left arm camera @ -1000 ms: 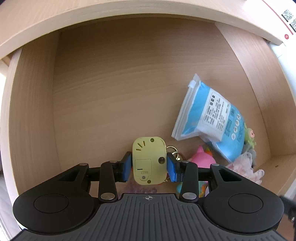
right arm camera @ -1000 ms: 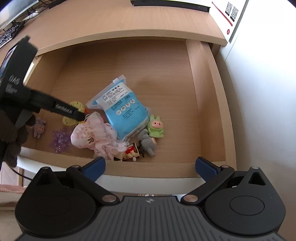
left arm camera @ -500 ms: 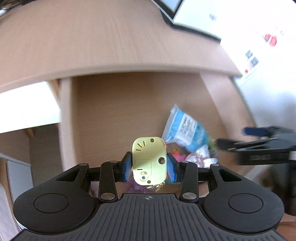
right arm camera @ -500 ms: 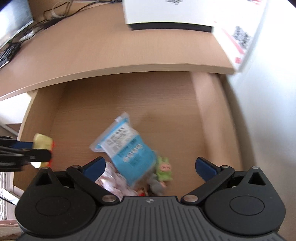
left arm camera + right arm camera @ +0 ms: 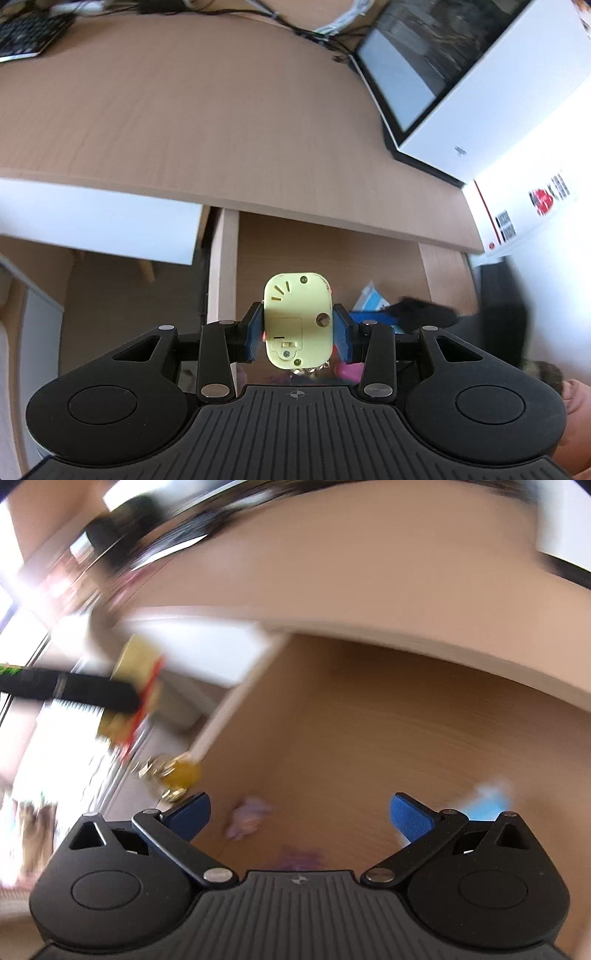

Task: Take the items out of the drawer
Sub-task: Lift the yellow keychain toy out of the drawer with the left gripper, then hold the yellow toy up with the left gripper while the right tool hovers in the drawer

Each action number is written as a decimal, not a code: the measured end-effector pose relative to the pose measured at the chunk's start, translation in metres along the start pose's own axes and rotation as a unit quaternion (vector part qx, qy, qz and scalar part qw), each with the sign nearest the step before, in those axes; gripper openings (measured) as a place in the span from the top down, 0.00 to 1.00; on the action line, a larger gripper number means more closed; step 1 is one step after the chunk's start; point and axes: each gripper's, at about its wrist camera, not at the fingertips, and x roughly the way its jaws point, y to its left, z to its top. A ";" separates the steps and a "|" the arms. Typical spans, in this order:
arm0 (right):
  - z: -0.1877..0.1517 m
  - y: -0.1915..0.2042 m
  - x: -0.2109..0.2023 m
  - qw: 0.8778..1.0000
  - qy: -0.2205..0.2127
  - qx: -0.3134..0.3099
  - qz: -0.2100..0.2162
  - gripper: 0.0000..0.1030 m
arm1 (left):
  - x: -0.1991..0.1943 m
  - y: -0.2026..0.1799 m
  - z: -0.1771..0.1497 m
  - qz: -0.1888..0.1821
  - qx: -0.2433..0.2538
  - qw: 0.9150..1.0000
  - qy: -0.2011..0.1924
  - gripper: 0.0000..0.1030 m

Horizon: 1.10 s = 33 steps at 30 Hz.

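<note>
My left gripper (image 5: 298, 334) is shut on a pale yellow plastic toy (image 5: 297, 321) with a gold keyring hanging under it, held high above the open wooden drawer (image 5: 369, 269). The right wrist view, blurred, shows that yellow toy (image 5: 138, 686) on the black left gripper arm at the left, its ring and charm (image 5: 173, 775) dangling. My right gripper (image 5: 299, 814) stands open and empty over the drawer, above a small lilac plush (image 5: 247, 816) and a purple cluster (image 5: 299, 858). A blue packet (image 5: 487, 805) lies at the right of the drawer.
The desk top (image 5: 221, 122) spreads beyond the drawer, with a white box (image 5: 498, 110), a keyboard (image 5: 26, 33) and cables on it. A white panel (image 5: 96, 221) sits left of the drawer. A pink toy (image 5: 347, 369) shows below my left fingers.
My left gripper has lifted the yellow toy up out of the drawer and tilted towards the desk top. My right gripper has swung down and left into the drawer, still open.
</note>
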 end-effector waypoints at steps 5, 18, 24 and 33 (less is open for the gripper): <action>0.002 0.027 0.055 0.992 0.073 -0.099 -0.003 0.00 | 0.001 0.007 -0.003 0.001 -0.036 0.999 -0.023 0.58; 0.001 0.015 0.072 0.984 0.105 -0.093 -0.109 0.00 | 0.011 0.028 -0.010 0.009 -0.108 0.994 -0.031 0.58; -0.017 -0.001 0.071 0.982 0.127 -0.069 -0.118 0.00 | 0.023 0.023 -0.004 -0.009 -0.104 0.994 -0.018 0.58; -0.024 0.008 0.068 0.974 0.151 -0.050 -0.162 0.00 | 0.033 0.016 0.001 -0.009 -0.102 0.995 -0.008 0.58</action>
